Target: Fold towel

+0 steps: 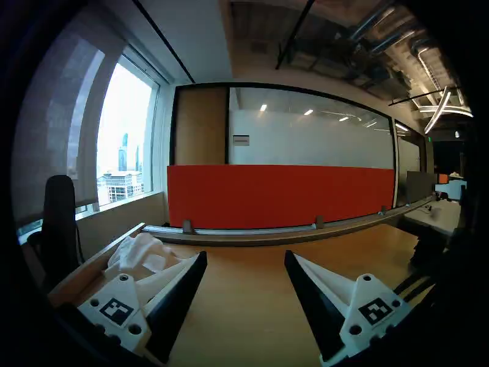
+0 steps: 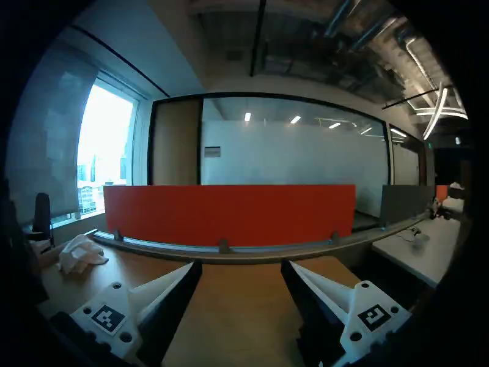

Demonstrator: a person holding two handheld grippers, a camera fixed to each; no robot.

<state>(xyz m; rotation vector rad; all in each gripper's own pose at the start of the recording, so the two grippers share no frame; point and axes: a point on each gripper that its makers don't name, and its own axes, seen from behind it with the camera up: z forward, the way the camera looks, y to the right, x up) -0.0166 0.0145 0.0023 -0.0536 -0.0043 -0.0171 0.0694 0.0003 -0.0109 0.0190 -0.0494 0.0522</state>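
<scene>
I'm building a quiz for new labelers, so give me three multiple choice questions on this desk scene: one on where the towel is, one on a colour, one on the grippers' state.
1. Where is the towel?
A) far left end of the desk
B) on a chair
C) on the floor
2. What colour is the divider panel?
A) blue
B) red-orange
C) green
3. How are the left gripper and right gripper?
A) shut on cloth
B) shut, empty
C) open, empty
Answers: 1 A, it lies crumpled there; 2 B, its face is red-orange; 3 C, fingers spread over bare desk.
</scene>
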